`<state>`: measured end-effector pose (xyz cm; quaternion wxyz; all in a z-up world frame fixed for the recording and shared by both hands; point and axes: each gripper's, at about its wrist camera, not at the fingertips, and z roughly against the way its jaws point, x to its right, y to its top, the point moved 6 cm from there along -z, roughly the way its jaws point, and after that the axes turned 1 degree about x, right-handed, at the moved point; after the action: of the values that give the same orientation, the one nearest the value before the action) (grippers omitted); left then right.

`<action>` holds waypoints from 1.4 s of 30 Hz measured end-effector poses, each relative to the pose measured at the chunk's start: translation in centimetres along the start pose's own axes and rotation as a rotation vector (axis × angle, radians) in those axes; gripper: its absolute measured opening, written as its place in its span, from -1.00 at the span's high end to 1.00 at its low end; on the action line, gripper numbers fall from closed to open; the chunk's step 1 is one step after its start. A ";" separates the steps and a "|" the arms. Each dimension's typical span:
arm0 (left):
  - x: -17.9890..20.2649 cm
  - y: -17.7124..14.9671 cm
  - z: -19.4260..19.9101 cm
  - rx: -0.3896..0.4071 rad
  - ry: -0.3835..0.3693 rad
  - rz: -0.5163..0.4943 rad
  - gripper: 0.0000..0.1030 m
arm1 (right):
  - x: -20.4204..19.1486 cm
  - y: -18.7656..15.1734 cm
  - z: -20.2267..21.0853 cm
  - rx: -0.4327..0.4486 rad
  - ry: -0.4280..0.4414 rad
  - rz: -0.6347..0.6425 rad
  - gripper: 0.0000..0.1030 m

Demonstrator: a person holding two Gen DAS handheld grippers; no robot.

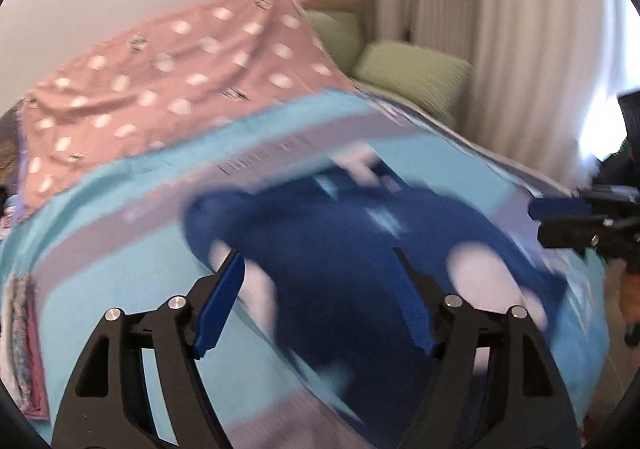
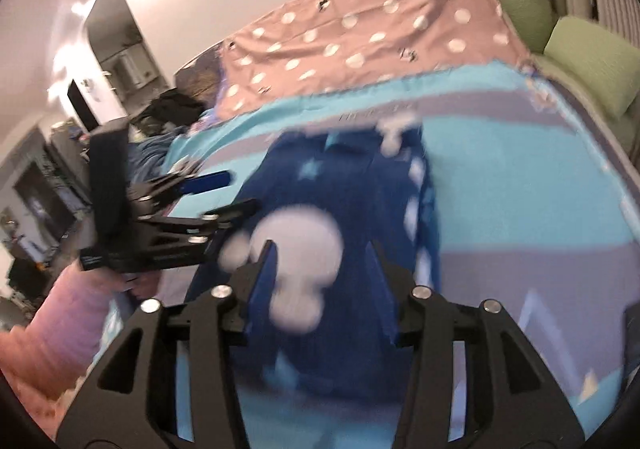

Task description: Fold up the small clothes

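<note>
The small garment [image 1: 340,249] lies spread on the bed [image 1: 120,289], near its front edge and about in the middle of its width. Behind the garment, a dotted cover [image 1: 168,81] lies over the far part of the bed. To the right of this cover, two cushions [image 1: 408,69] rest at the bed's far right side, in front of a curtain [image 1: 500,49].

The left tongs [image 1: 320,297] hang above the garment's left part, and the right tongs [image 2: 322,281] above its right part, side by side and near each other.

In the right wrist view, furniture stands well behind, left of the bed.
</note>
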<state>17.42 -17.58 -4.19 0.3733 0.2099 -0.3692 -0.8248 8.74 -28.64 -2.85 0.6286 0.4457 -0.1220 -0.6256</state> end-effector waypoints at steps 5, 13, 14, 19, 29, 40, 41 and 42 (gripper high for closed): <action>1.5 -2.2 -3.4 -0.051 0.046 -0.005 -0.62 | 3.1 -3.4 -1.3 -0.009 -0.083 -0.129 0.00; 2.3 -0.7 -4.0 -0.166 0.108 -0.133 -0.64 | -4.7 -7.6 1.7 -0.031 0.104 0.077 -0.07; 2.4 -0.6 -4.1 -0.172 0.108 -0.139 -0.64 | -6.1 -8.7 0.8 -0.067 0.130 0.118 -0.07; 2.6 -0.4 -4.2 -0.198 0.121 -0.140 -0.64 | -8.5 -8.8 -2.3 -0.034 0.160 0.126 -0.07; 3.6 0.0 -5.2 -0.193 0.156 -0.160 -0.64 | -15.1 -15.3 -10.5 -0.453 0.611 -0.122 1.00; 2.4 -0.2 -4.6 -0.185 0.075 -0.125 -0.64 | -5.6 -7.9 2.4 0.004 0.103 -0.007 -0.09; 2.5 -0.3 -4.4 -0.170 0.083 -0.126 -0.64 | -3.9 -7.0 3.5 0.056 0.055 -0.051 0.05; 2.7 -0.3 -4.3 -0.159 0.088 -0.127 -0.64 | -2.4 -6.1 4.4 0.100 0.007 -0.087 0.21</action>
<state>18.22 -21.48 -7.31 0.3516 0.2387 -0.2720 -0.8634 1.04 -27.17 -3.65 0.5783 0.4838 -0.1314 -0.6436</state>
